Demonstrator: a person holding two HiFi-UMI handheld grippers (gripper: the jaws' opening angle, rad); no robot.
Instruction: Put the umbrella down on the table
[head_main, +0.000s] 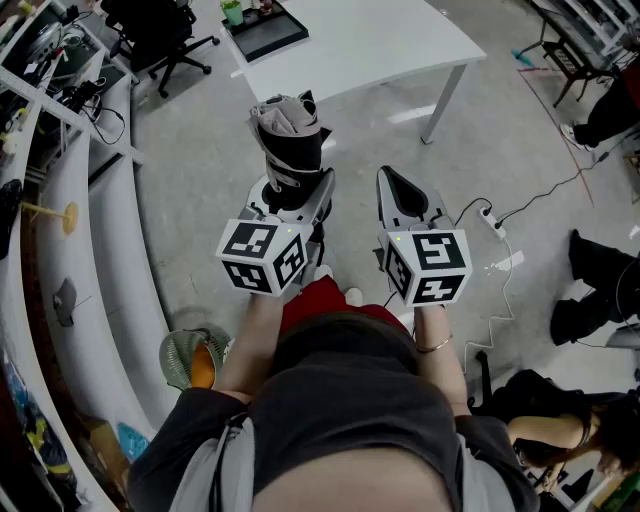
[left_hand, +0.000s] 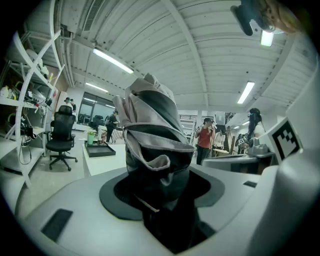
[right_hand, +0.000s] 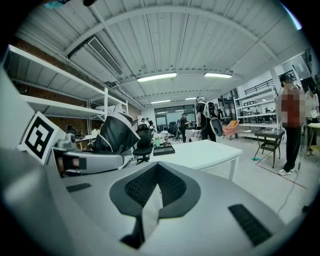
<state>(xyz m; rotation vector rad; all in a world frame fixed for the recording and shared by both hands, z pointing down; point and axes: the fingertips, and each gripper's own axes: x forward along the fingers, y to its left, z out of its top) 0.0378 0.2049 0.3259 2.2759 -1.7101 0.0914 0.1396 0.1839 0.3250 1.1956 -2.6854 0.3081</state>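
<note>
Grey smooth floor (head_main: 200, 220), white rectangular tabletop (head_main: 370, 40) ahead.
Folded umbrella (head_main: 290, 135), crumpled black-grey fabric, was pinched in left hand-held gripper (head_main: 290, 188); right hand-held gripper (head_main: 392, 182) stayed-less: pressed together, empty.

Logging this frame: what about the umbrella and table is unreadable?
Umbrella gripped end: left gripper view, buried between the left tool's jaws.
Table far edge: head view, cut off by the top border.
Tray contents: head view, too small.
</note>
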